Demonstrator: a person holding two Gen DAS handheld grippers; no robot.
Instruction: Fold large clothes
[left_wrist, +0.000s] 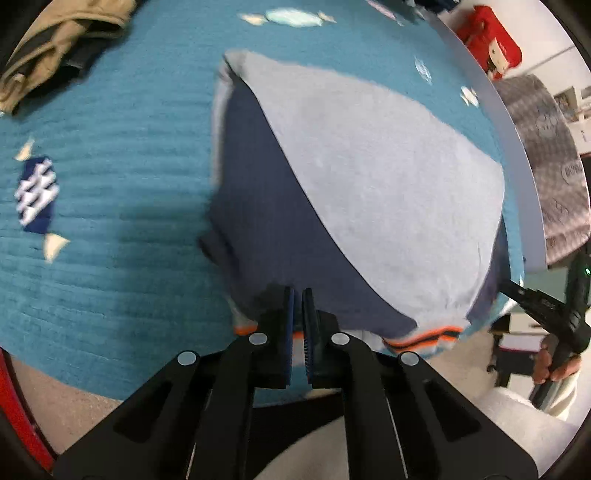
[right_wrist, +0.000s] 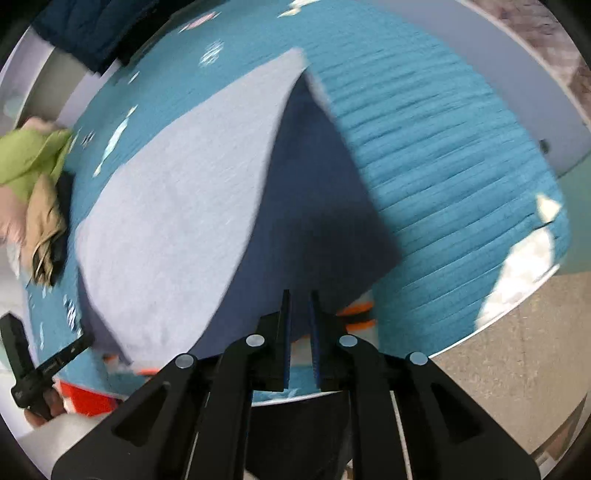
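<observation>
- While hovering above the near hem, treat the fold as unsecured: left tool (left_wrist: 298, 295) almost fully closed, only a slit between the pads, nothing in it; right tool (right_wrist: 298, 295) slightly parted, likewise empty.
- Garment (left_wrist: 369, 177) location: flat on the teal cover (left_wrist: 110, 184) of the round tabletop (left_wrist: 517, 147), pale flap laid diagonally over the navy layer (left_wrist: 258, 206), orange-striped hem (left_wrist: 424, 338) at the near edge.
- Risk, slide-off: hem close to the tabletop edge; likely to drop over the rim if pulled toward the person.
- Risk, double pick: thin cloth on a ribbed cover; likely to pinch the cover together with the hem if lowered too deep, so bunching both.
- Risk, uneven fold: diagonal flap edge not square to the hem; likely to skew further if lifted at one corner only.
- Risk, missed grasp: jaws too narrow for a folded layer; open wider before descending.
- Keep clear of the spare clothes (left_wrist: 55, 48) at the far side.
</observation>
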